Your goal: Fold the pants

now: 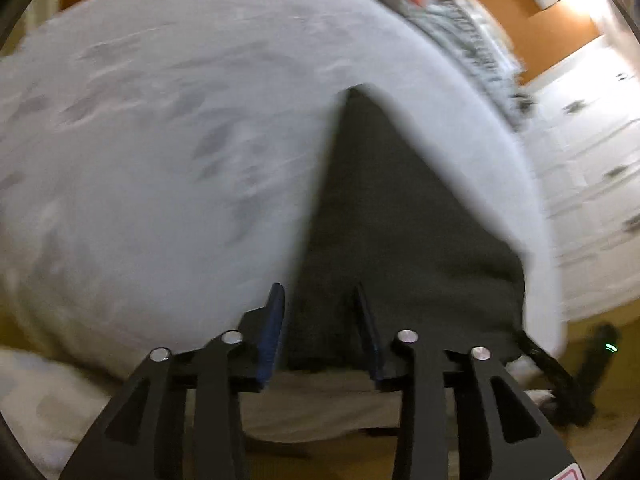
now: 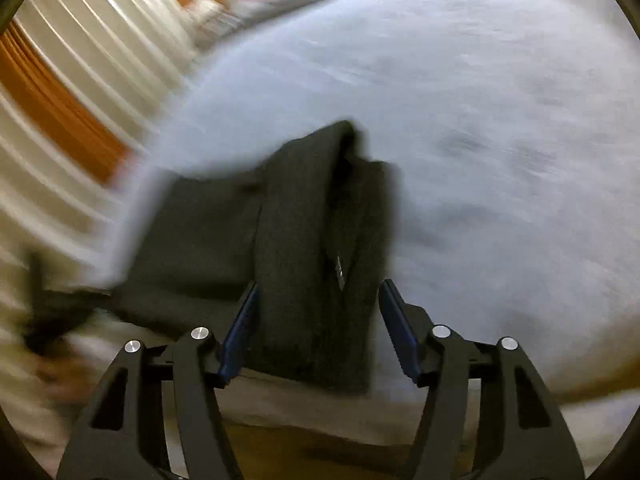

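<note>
Dark grey pants [image 1: 400, 208] lie flat on a pale bed sheet [image 1: 160, 140], reaching the bed's near edge. My left gripper [image 1: 320, 316] hangs over that near edge with its jaws apart, and the pants' left part lies between the blue pads [image 1: 274, 320]. In the right wrist view the pants [image 2: 200, 232] have a folded, raised ridge down their right side. My right gripper [image 2: 320, 312] straddles this ridge at the near edge with its jaws wide. A gap shows between the cloth and the right pad [image 2: 396, 320]. Both views are blurred.
A heap of striped and pink clothes [image 1: 460, 28] lies at the bed's far end. White drawers [image 1: 592, 160] stand to the right of the bed, and a pale pleated curtain [image 2: 80, 60] hangs to the left. Wooden floor [image 1: 320, 460] shows below the bed edge.
</note>
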Demonstrator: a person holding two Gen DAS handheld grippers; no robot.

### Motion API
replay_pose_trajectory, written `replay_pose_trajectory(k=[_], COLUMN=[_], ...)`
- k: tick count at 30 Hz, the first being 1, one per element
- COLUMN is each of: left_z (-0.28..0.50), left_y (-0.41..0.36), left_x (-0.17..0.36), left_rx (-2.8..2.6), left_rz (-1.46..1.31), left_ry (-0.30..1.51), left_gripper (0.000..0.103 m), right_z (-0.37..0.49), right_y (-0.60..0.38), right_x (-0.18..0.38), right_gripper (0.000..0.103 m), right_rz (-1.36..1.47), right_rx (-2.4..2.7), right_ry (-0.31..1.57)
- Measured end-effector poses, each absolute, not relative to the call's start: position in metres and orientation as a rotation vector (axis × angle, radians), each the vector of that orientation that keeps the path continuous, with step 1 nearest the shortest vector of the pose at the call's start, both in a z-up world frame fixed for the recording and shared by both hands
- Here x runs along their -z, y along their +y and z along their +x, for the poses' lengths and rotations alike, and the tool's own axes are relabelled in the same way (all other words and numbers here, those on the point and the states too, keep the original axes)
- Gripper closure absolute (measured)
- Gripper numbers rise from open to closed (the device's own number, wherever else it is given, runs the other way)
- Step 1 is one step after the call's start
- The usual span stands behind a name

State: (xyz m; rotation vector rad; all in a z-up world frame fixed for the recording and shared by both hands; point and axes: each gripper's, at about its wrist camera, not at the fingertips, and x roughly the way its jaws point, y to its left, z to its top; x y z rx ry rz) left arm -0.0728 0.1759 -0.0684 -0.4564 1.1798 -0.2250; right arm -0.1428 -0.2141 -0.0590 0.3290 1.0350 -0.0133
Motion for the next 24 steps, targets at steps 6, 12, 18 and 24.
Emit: replay_pose_trajectory(k=[6, 12, 18, 24], left_z=[-0.093, -0.090, -0.084, -0.072], left_y=[0.158, 0.110, 0.095, 0.079], left_x=[0.013, 0.021, 0.035, 0.043], left_rx=[0.165, 0.164, 0.179, 0.168], left_rz=[-0.278, -0.088, -0.089, -0.050], left_ry=[0.876, 0.856, 0.906, 0.926], left_gripper=[0.045, 0.028, 0.028, 0.028], right_z=[-0.160, -0.101, -0.112, -0.118], right_y=[-0.204, -0.185, -0.213, -0.221], right_x=[-0.006, 0.021, 0.023, 0.058], right_gripper=[0.082, 0.088, 0.084, 0.087], right_rz=[0.284, 0.243, 0.431, 0.397], right_rx=[-0.056, -0.108, -0.074, -0.035], right_ry=[0.810, 0.898, 0.863, 0.951])
